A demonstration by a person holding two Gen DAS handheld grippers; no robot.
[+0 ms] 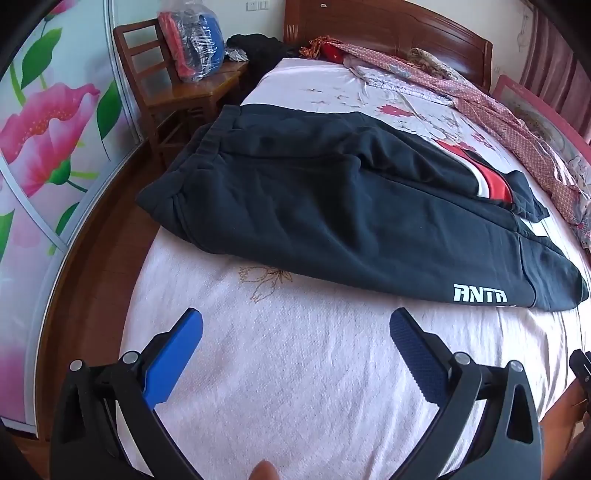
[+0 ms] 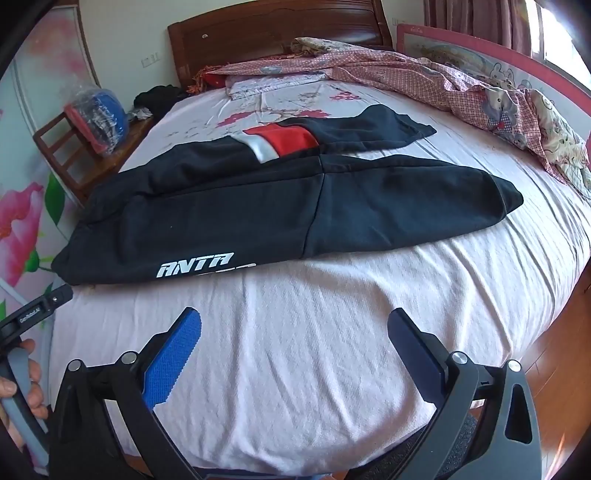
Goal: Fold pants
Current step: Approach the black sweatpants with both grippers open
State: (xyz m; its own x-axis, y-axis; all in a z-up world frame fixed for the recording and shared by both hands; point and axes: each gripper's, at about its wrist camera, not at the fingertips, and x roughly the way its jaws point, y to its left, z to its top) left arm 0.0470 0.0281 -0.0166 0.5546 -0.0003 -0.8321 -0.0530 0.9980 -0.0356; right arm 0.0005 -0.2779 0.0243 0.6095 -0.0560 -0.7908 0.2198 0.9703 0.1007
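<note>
Black pants [image 1: 332, 206] with a white ANTA logo and a red and white stripe lie across the pink bed, waistband at the left, legs to the right, one leg over the other. They also show in the right wrist view [image 2: 295, 206]. My left gripper [image 1: 295, 325] is open and empty, above the sheet in front of the pants. My right gripper [image 2: 293, 325] is open and empty, also in front of the pants, apart from them. The left gripper's body shows at the left edge of the right wrist view [image 2: 33, 314].
The bed [image 2: 332, 350] has a pink sheet and a wooden headboard [image 1: 388, 26]. A crumpled patterned quilt [image 2: 461, 85] lies along the far right side. A wooden chair [image 1: 166, 85] with a bagged bundle stands left of the bed, beside a floral wardrobe door [image 1: 44, 147].
</note>
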